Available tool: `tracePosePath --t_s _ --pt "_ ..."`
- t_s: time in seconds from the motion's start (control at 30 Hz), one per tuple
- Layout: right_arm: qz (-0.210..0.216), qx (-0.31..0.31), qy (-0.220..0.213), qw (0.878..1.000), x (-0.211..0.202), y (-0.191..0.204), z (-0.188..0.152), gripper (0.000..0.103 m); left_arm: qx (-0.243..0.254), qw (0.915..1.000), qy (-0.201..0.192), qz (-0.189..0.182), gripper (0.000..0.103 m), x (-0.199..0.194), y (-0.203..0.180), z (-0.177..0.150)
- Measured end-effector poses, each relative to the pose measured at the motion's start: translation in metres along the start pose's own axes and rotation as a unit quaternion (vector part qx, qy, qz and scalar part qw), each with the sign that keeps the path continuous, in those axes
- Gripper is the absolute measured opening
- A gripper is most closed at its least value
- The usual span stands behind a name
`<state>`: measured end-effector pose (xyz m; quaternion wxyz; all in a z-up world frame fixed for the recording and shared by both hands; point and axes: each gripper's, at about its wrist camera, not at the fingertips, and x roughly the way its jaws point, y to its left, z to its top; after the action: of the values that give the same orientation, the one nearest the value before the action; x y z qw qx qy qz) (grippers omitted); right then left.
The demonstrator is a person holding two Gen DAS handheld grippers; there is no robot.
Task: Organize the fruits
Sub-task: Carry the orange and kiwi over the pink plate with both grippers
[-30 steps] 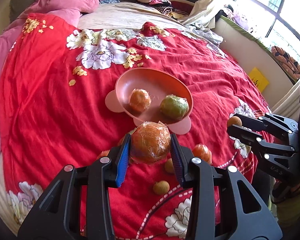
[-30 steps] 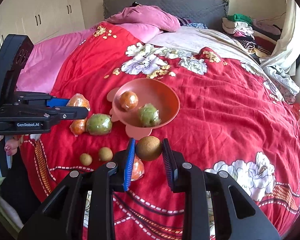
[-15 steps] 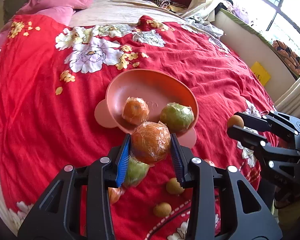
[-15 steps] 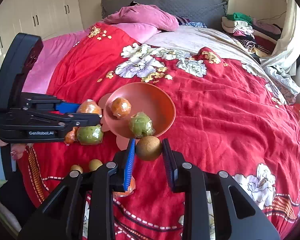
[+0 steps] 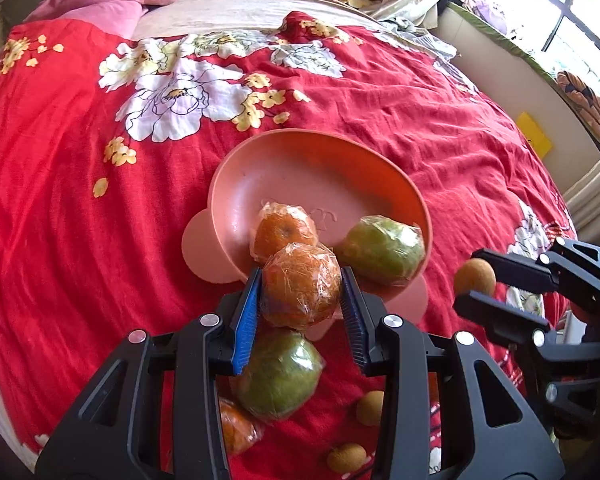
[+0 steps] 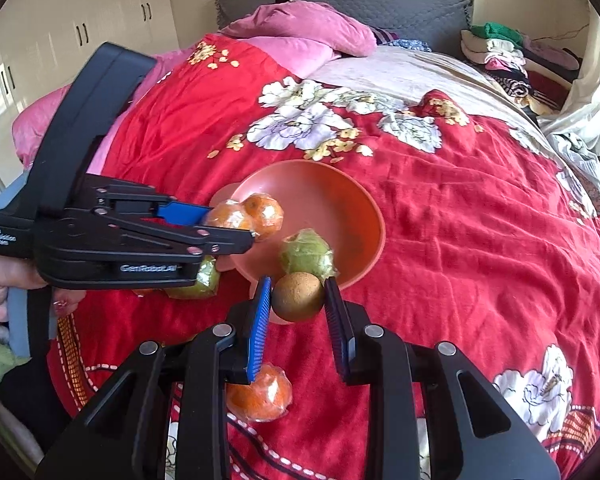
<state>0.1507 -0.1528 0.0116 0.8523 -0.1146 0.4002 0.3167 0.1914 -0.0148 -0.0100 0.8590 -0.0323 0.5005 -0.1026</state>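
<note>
between the left tool's pads, wrapped orange (gripped).

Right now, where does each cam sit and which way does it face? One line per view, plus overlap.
Left wrist: on the left gripper, angled down at the pink bowl; its fingers clamp a wrapped orange; the right gripper enters from the right.
Right wrist: on the right gripper, facing the headboard; it clamps a brown fruit; the left gripper and a hand show at left.
Shared: bowl, both held fruits, red bedspread.
</note>
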Motion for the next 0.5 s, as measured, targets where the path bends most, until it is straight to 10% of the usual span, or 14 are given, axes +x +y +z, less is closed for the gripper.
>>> tracePosePath --t_s 0.5 --pt "0.021 -0.022 0.017 0.999 0.029 0.015 0.007 0.026 -0.008 0.9999 -0.004 0.007 0.03 0.008 0.015 0.018"
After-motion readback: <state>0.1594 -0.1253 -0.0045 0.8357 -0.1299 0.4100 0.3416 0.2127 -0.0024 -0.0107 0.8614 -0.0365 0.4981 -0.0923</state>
